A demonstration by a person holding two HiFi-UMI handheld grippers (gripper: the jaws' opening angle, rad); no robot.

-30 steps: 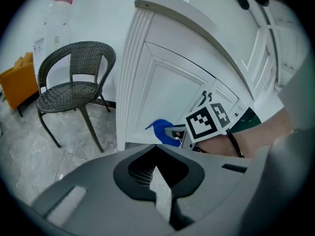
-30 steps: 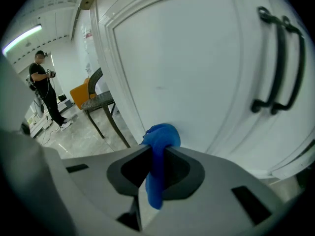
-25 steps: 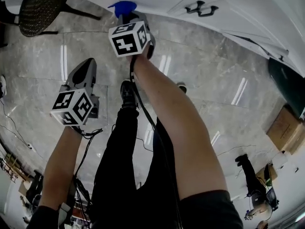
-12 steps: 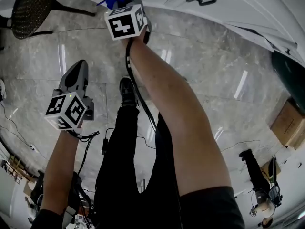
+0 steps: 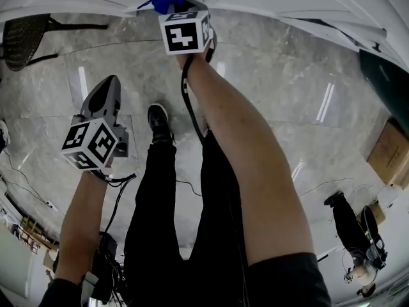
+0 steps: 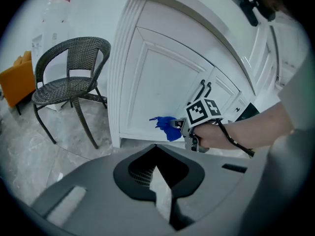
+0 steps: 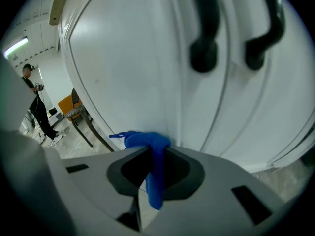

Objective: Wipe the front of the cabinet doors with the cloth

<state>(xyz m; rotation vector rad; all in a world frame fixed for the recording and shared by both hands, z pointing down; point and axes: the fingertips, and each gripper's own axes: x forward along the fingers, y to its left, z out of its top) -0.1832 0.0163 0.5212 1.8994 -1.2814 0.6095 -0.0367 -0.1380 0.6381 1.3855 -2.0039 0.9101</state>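
Right gripper point(image 7: 156, 155) at the cabinet front, with its fingers point(image 7: 216, 166) clamped on a fold of the blue cloth point(image 7: 143, 139). The cloth's bunched end stands just past the fingertips, and a tail hangs down between them. I read the bunch as touching the white cabinet door point(image 7: 123, 73) low on its panel. The head view crowds this contact against its upper edge, so I cannot confirm how firmly the cloth bears on the door. The change over the last second is lateral. The pair of dark handles point(image 7: 204, 48), which earlier lay well off to the right of these fingers, now stands close above and slightly to the right of the fingertips. The stroke has therefore carried the cloth along the lower part of this door toward the seam where the two doors meet. I judge that the low band of the door is nearly covered. The panel above the fingers and the neighbouring door beyond the handles remain to be wiped. The left gripper point(image 6: 156, 149) has stayed low and well back from the cabinet, fingers pressed together on nothing. The door and the wicker chair point(image 6: 69, 82) lie far ahead of its tips, and it takes no part in the wiping.
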